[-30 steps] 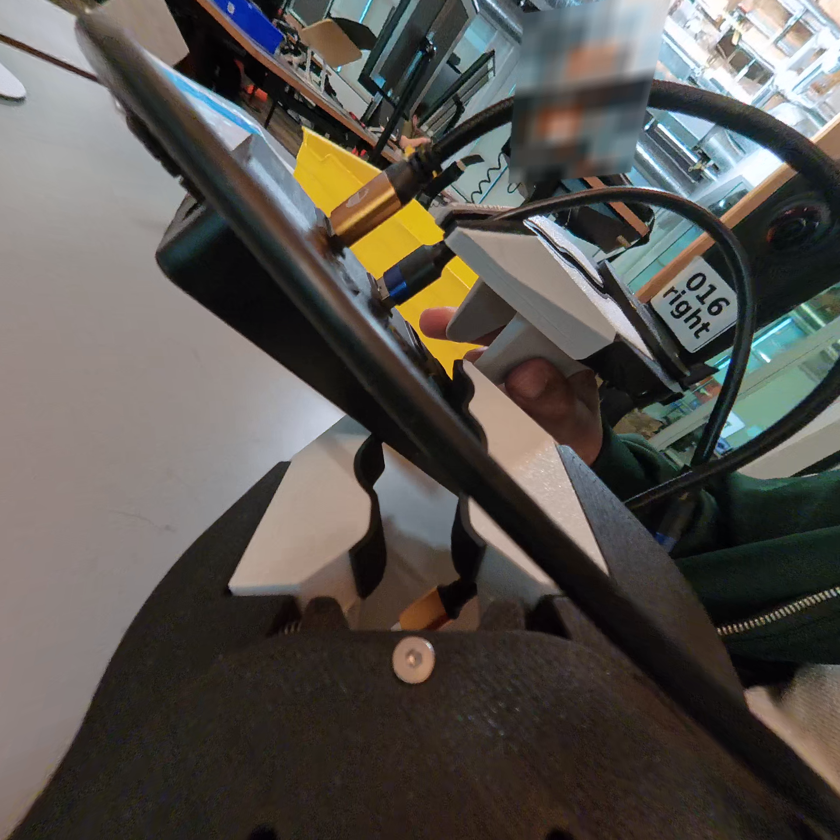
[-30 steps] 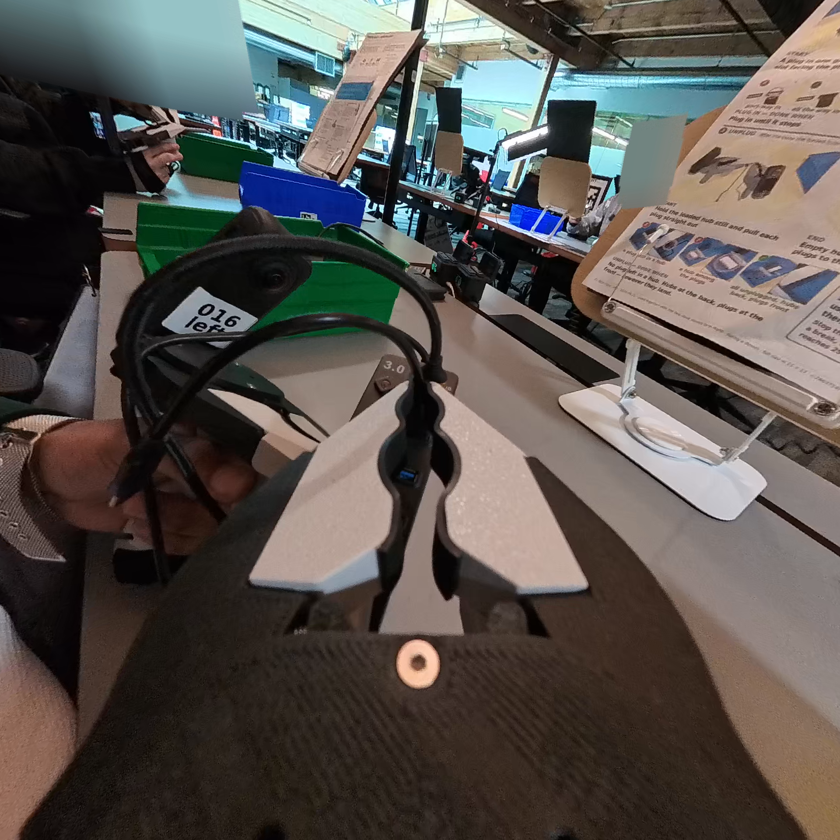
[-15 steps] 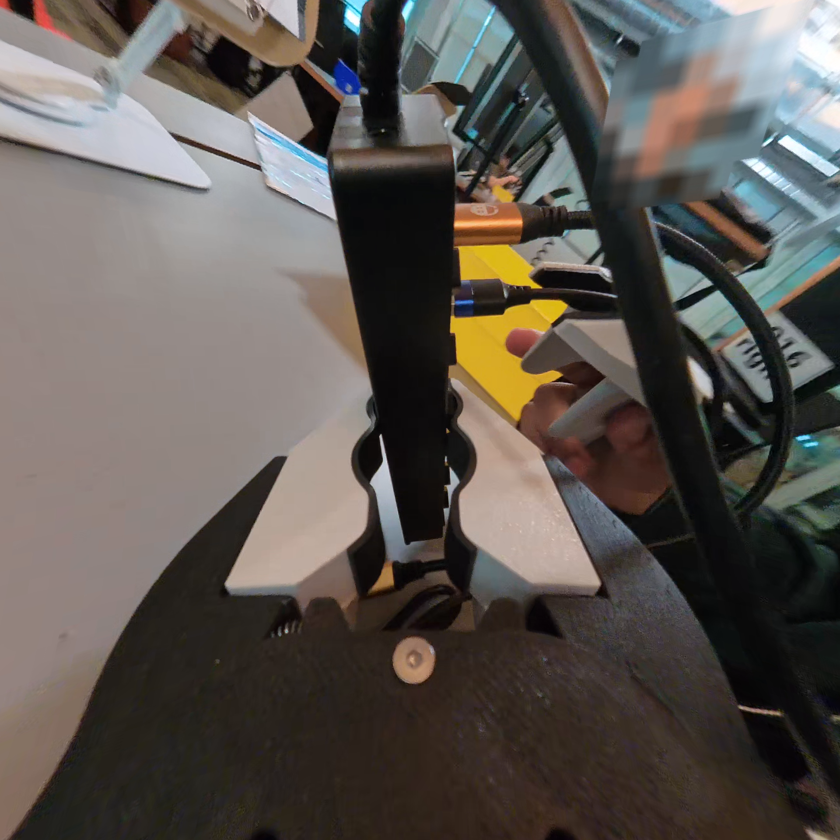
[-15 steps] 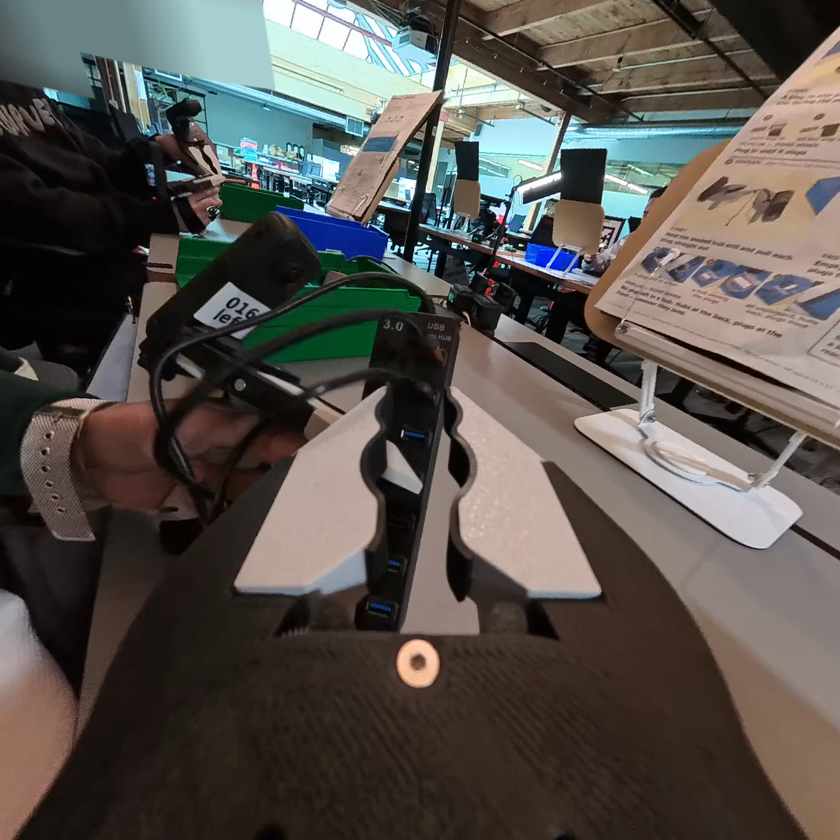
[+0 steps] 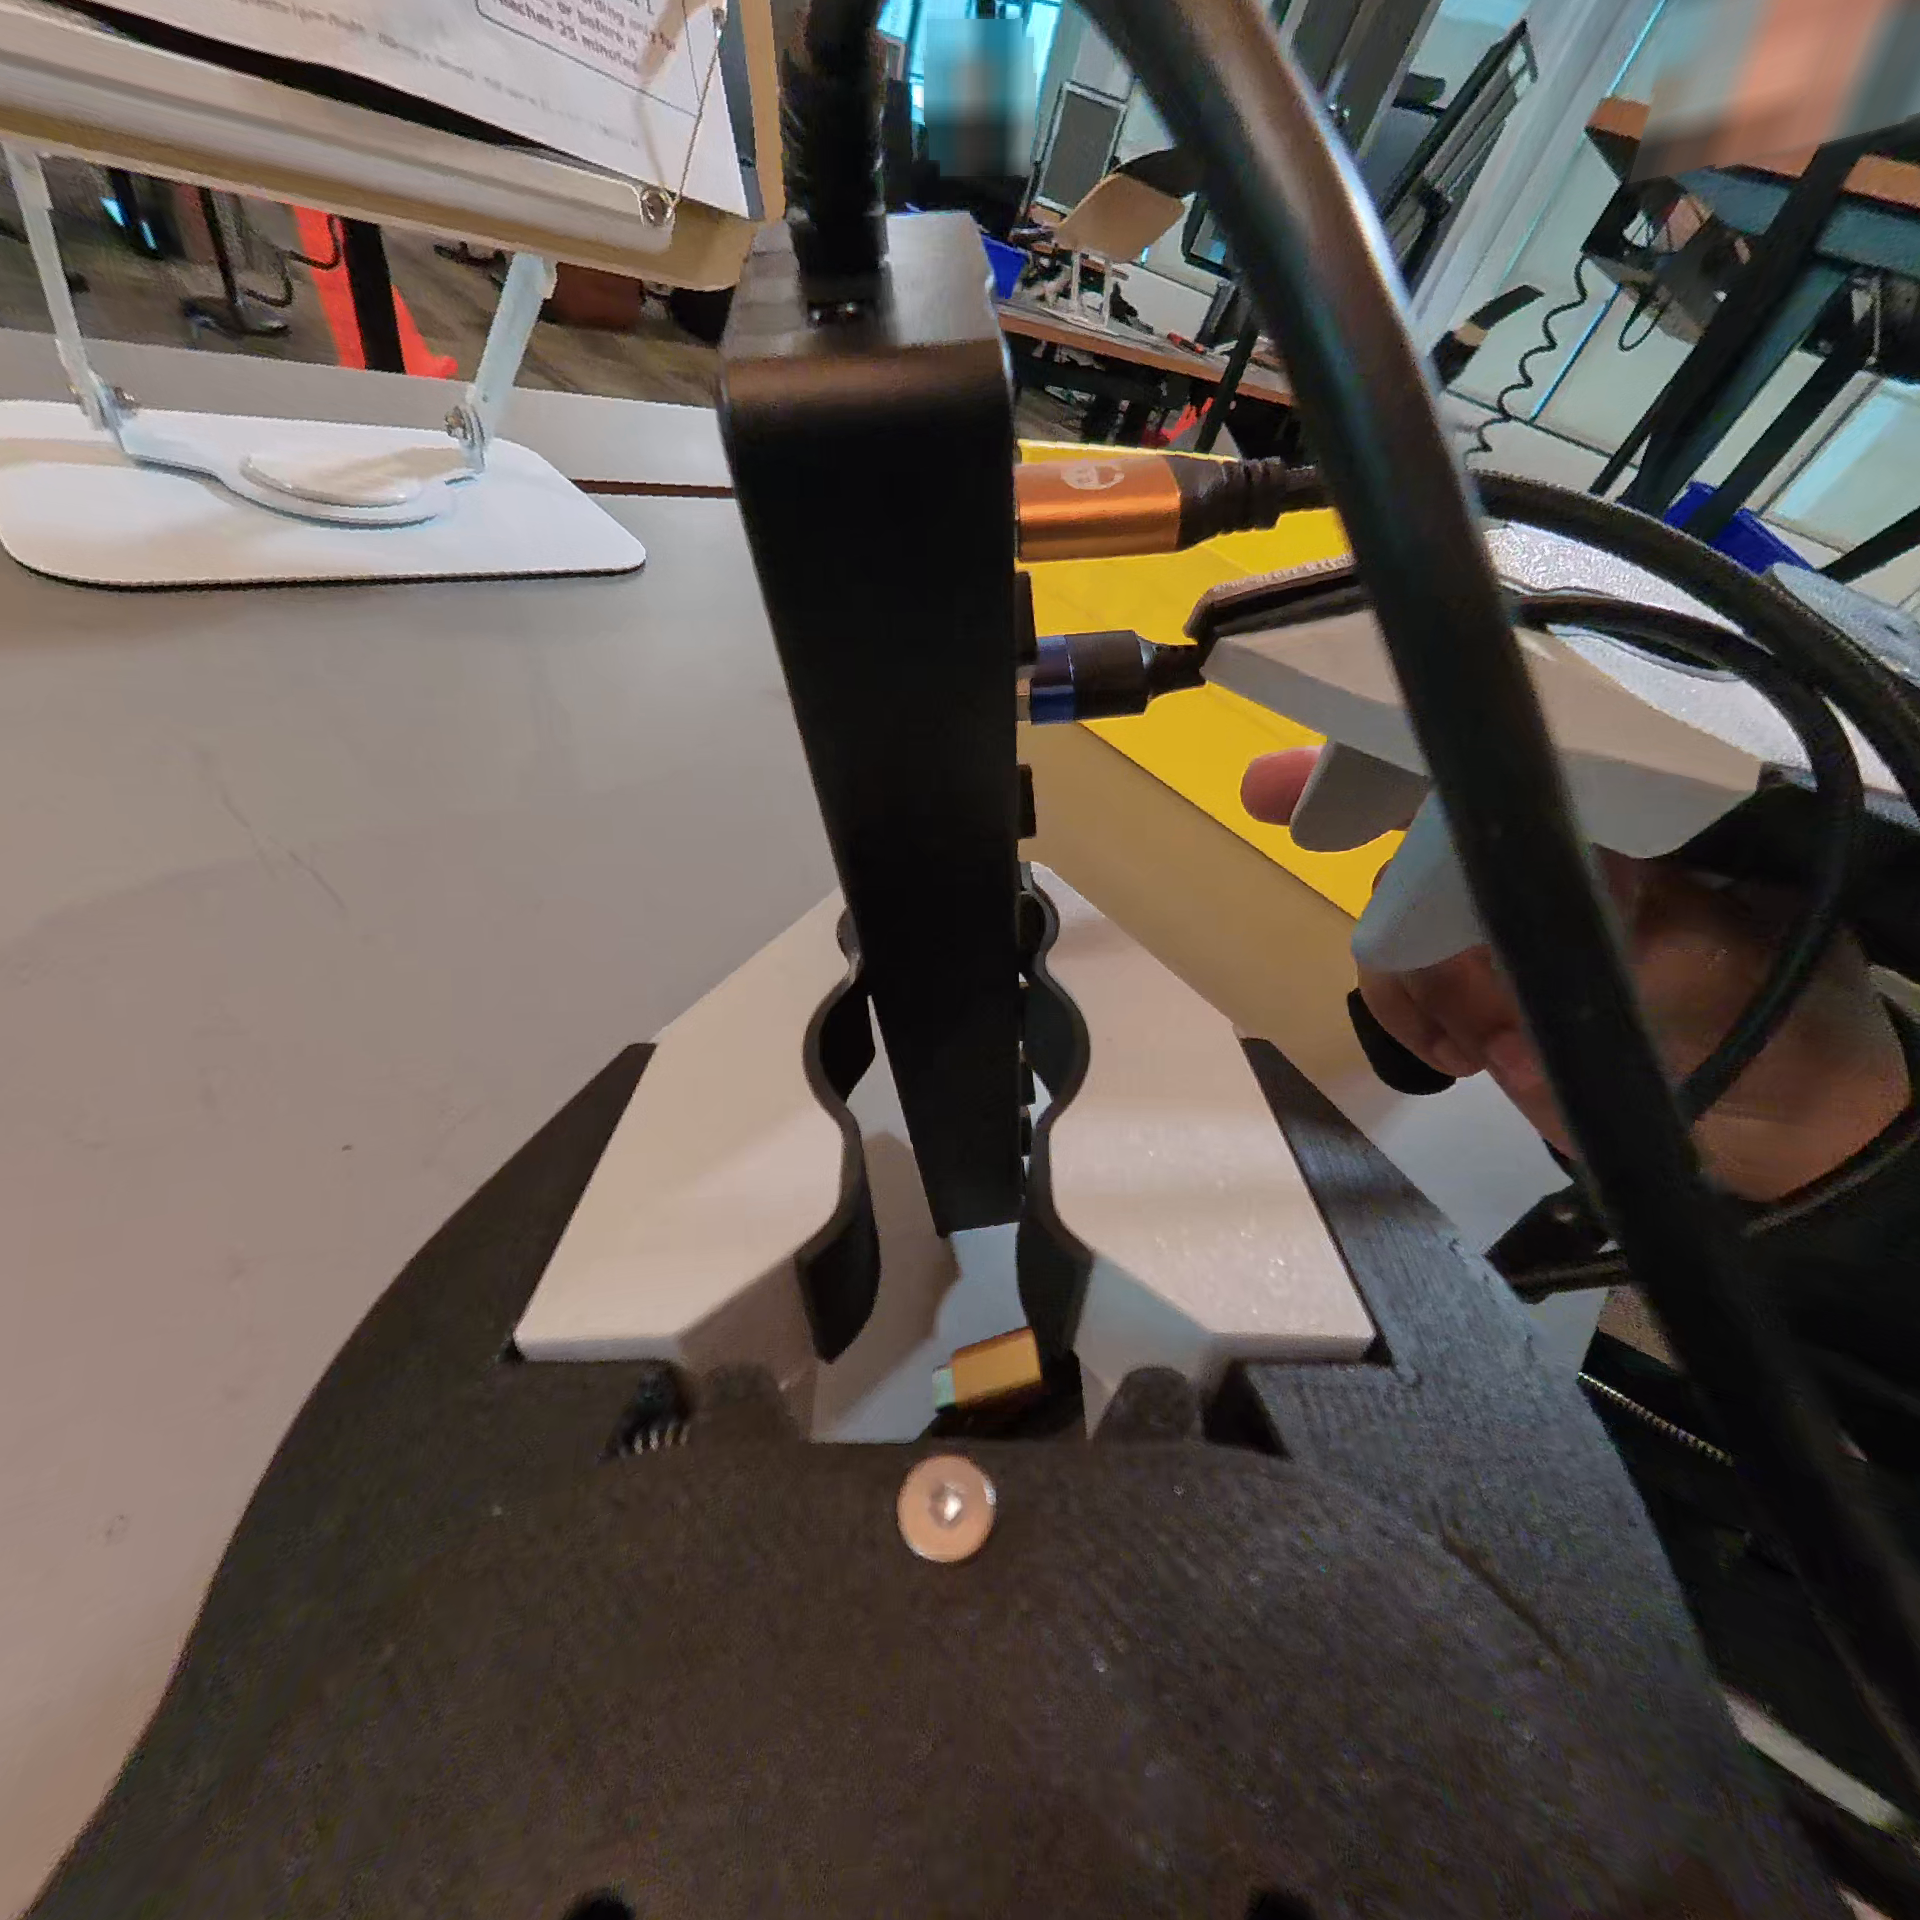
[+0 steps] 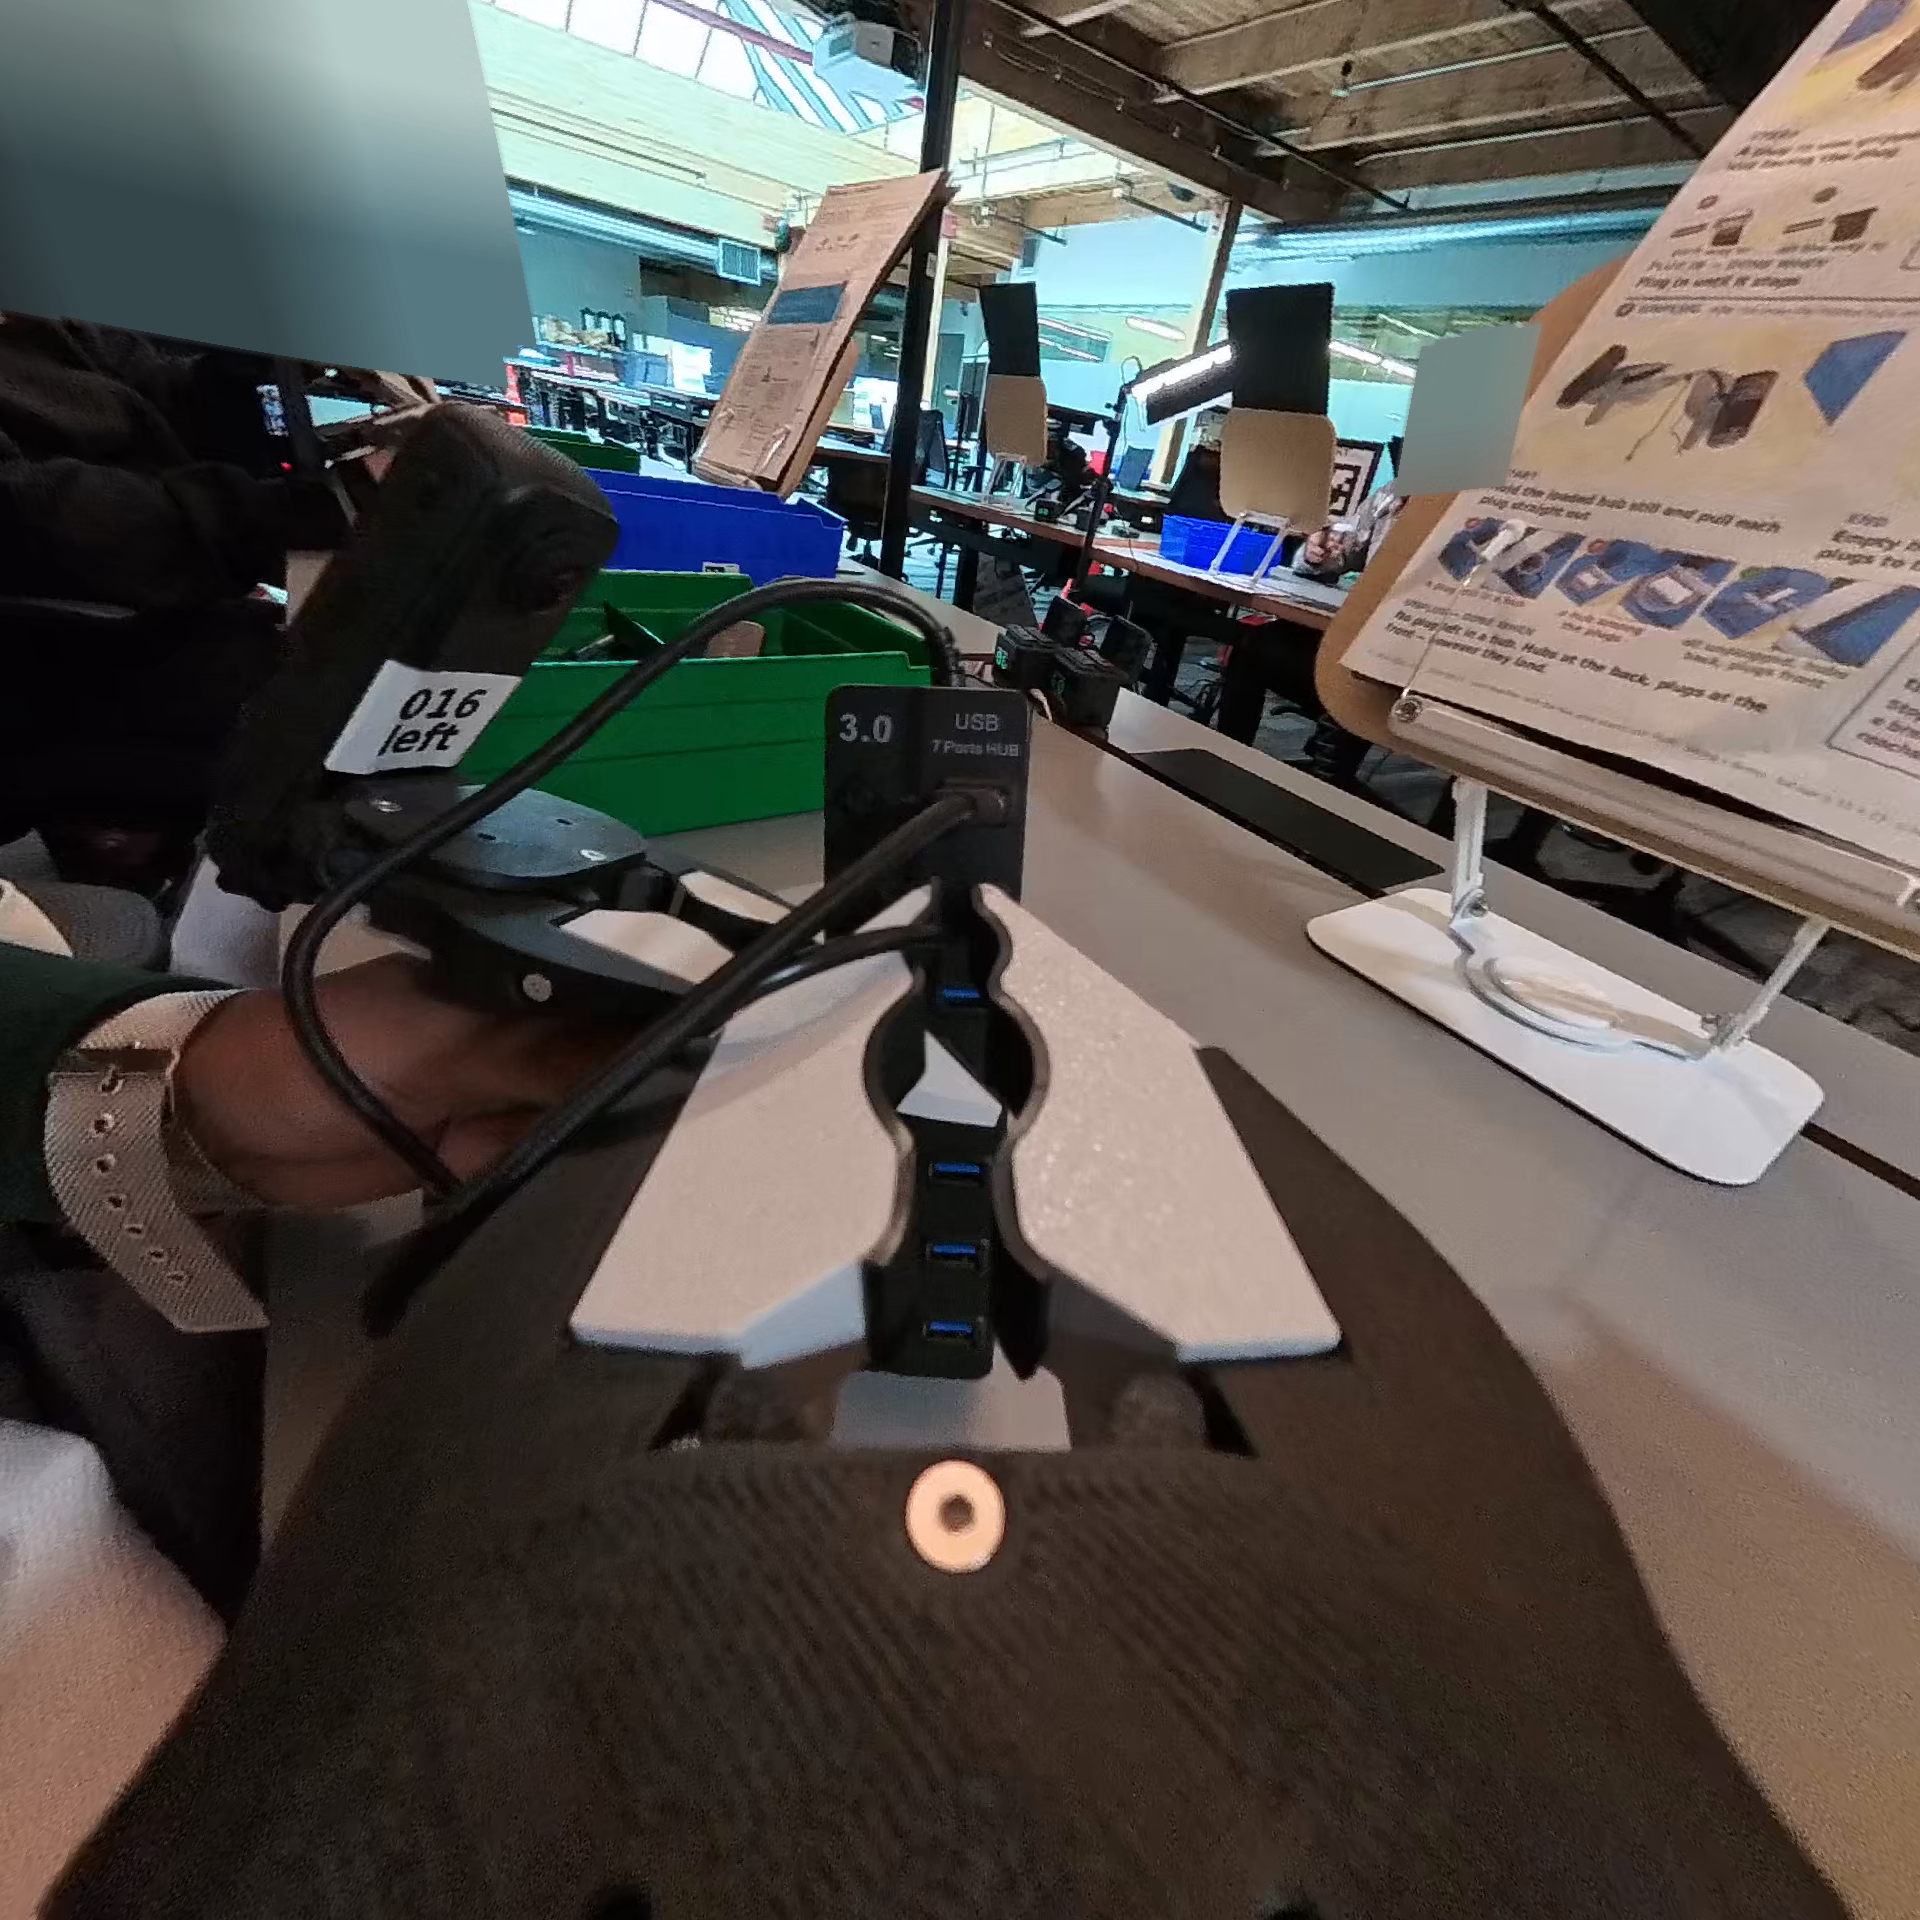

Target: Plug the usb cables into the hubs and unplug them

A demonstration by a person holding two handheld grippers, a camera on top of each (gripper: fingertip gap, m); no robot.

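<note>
My left gripper is shut on a black USB hub and holds it upright above the table. An orange plug sits in the hub's top port. Below it, a dark plug with a blue ring sits at the second port. My right gripper is shut on the back of that plug. In the right wrist view, my right gripper faces the hub's port side, where several blue ports are free. The left gripper shows there too. A loose orange connector hangs below the hub.
A paper stand with a white base is on the grey table beyond the hub, and it also shows in the right wrist view. A yellow bin lies behind the right gripper. Green and blue bins stand behind the left gripper. Black cables loop around both grippers.
The hub has swung from a steep tilt to upright in my left gripper. My right gripper has stayed shut on the dark plug and now lines up square to the hub's port side.
</note>
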